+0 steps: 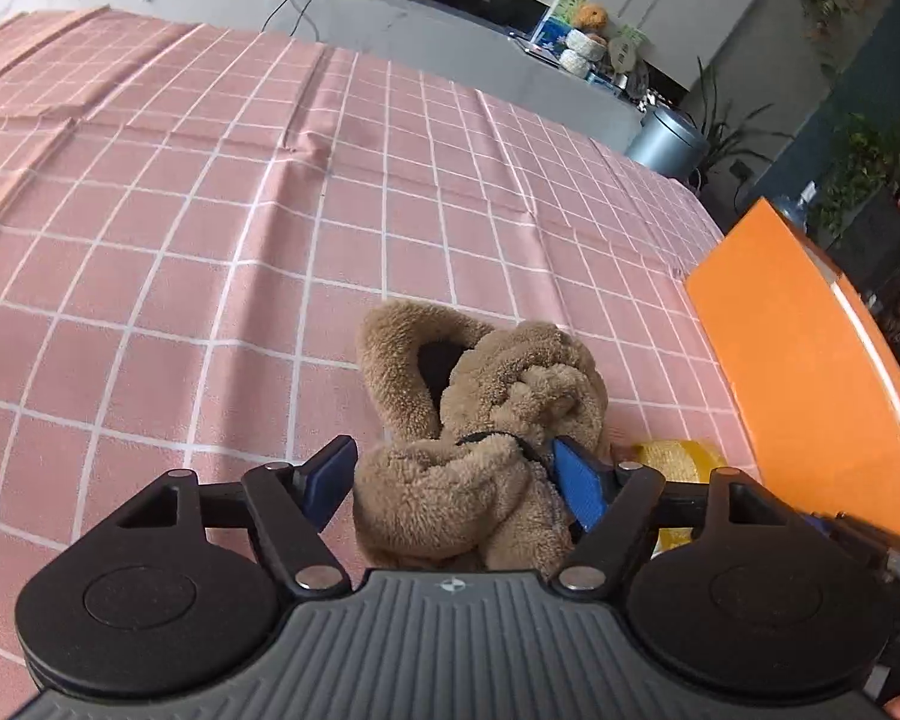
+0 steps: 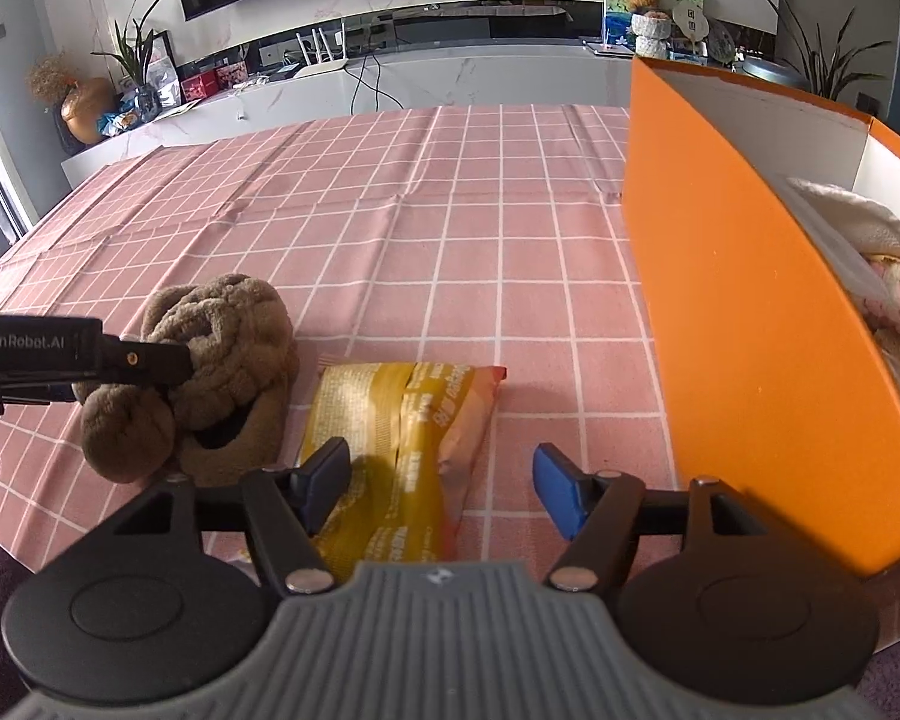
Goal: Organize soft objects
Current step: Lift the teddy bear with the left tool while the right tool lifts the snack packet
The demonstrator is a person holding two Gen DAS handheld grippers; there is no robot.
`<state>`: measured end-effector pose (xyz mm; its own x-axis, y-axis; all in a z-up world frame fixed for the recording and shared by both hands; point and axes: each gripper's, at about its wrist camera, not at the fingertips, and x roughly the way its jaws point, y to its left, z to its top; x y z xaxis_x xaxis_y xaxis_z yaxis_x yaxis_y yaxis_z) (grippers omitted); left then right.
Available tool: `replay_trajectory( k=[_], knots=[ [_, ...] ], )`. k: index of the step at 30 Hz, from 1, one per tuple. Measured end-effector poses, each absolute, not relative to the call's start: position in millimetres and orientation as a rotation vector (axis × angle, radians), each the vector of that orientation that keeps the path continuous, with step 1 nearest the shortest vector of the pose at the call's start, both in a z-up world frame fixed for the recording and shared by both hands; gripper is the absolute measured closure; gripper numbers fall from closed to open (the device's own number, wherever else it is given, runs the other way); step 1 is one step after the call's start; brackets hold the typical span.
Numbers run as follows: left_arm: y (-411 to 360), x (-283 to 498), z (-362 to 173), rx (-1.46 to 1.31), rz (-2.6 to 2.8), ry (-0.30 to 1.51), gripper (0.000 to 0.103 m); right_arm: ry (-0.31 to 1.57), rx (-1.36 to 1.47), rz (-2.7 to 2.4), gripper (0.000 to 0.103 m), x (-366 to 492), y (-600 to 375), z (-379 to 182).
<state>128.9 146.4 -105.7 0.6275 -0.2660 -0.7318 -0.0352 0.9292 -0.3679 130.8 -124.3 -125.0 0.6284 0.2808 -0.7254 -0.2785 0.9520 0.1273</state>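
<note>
A brown fuzzy plush slipper (image 1: 480, 420) lies on the pink checked tablecloth (image 1: 210, 210). My left gripper (image 1: 459, 483) is open with its blue pads on either side of the slipper's near end; in the right wrist view it reaches the slipper (image 2: 228, 360) from the left. My right gripper (image 2: 444, 480) is open and empty, just above a yellow snack bag (image 2: 402, 438) lying to the right of the slipper. An open orange box (image 2: 750, 312) stands at the right and holds cream and pink soft items (image 2: 870, 264).
The box wall (image 1: 810, 372) stands close to the right of the slipper, with the yellow bag (image 1: 678, 462) between them. The tablecloth stretches far and left. A white TV bench with cables, plants and decorations (image 2: 648, 24) lies beyond the table.
</note>
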Motion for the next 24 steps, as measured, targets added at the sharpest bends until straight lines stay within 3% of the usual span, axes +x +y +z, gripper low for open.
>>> replay_trajectory(
  k=[5, 8, 11, 14, 18, 24],
  knots=[
    [143, 127, -106, -0.361, -0.123, 0.883, 0.018, 0.862, 0.052, 0.334, 0.034, 135, -127, -130],
    [139, 125, -105, -0.37, -0.124, 0.882, 0.029, 0.878, 0.057, 0.363, 0.035, 135, -124, -132],
    [133, 122, -104, -0.36, -0.124, 0.872, 0.035, 0.872, 0.044, 0.407, 0.049, 133, -118, -131],
    [127, 118, -102, -0.34, -0.113, 0.857, 0.041, 0.868, 0.029, 0.407, 0.051, 131, -116, -131],
    [116, 112, -97, -0.295, -0.094, 0.833, 0.046, 0.851, 0.029, 0.406, 0.067, 129, -118, -127],
    [105, 99, -92, -0.27, -0.083, 0.797, 0.05, 0.811, 0.008, 0.42, 0.077, 121, -120, -119]
  ],
)
